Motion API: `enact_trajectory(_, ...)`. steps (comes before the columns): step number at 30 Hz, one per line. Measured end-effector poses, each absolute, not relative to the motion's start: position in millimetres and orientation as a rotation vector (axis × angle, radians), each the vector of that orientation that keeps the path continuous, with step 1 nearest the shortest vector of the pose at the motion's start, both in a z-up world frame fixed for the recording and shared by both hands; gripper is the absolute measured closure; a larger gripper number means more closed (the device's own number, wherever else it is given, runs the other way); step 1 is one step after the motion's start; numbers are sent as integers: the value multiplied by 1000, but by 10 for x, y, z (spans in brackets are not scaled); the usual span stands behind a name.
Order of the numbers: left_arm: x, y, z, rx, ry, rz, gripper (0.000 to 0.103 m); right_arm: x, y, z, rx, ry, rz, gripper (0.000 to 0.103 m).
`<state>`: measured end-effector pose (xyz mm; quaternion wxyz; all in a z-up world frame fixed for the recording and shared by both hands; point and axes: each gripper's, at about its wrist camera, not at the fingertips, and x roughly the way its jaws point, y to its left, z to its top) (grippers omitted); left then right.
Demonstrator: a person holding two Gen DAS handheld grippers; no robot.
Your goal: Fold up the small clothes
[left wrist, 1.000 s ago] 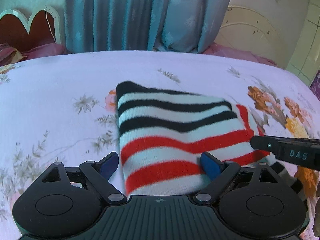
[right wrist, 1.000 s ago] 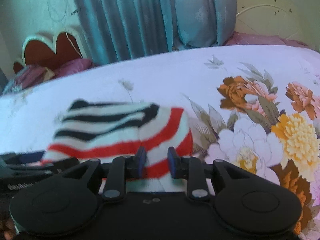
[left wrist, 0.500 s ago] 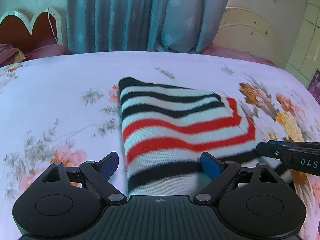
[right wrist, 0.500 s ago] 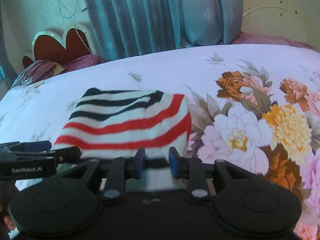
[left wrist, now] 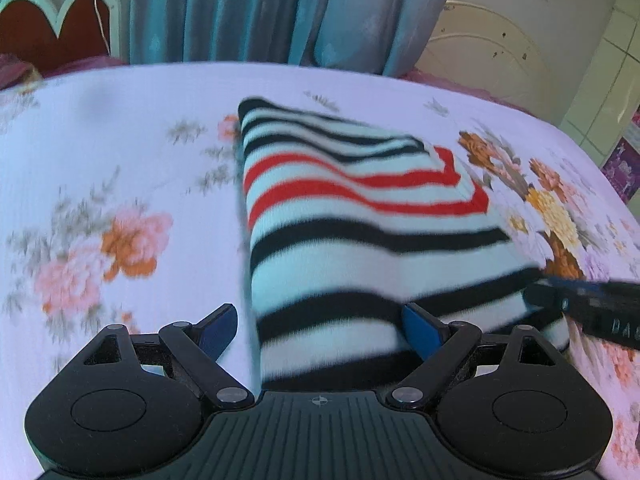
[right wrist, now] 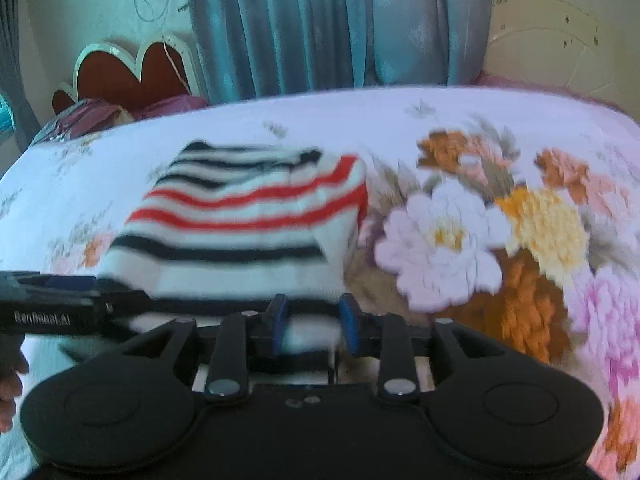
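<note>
A folded white garment with red and black stripes (left wrist: 360, 216) lies on the flowered bedsheet (left wrist: 100, 168). My left gripper (left wrist: 320, 326) is open, its blue fingers spread at the garment's near left edge. The garment's near edge runs between them. In the right wrist view the same garment (right wrist: 240, 224) lies left of centre. My right gripper (right wrist: 312, 322) has its fingers close together with the garment's near right edge between them. Its tip shows in the left wrist view (left wrist: 560, 300) at the garment's right corner.
Blue curtains (left wrist: 260, 12) hang behind the bed. A red heart-shaped headboard (right wrist: 128, 68) and purple bedding (right wrist: 92, 116) are at the far left. A cream headboard (left wrist: 492, 56) stands at the far right. Large printed flowers (right wrist: 448, 236) cover the sheet right of the garment.
Both grippers have drawn back toward me. More of the garment shows now, with black stripes appearing at its near end. The left gripper stays open.
</note>
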<state>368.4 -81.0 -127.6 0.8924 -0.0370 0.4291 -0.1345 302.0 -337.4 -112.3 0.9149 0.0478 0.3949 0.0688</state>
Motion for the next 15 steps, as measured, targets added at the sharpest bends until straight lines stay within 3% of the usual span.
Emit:
enact_trajectory(1,3660,-793,-1319,-75,903,-289,15,2976,-3394,-1181,111,844,152,77)
enact_trajectory(9,3589,-722,-1367,-142,923,-303,15,2873,-3525,-1357,195,916,191,73)
enact_trajectory(13,3597,-689,-1215,-165,915,-320,15,2888,-3608,-1205,234,881,194,34)
enact_trajectory(15,3659,-672,-1139,-171,903,-318,15,2947,-3664,-1124,266,852,191,31)
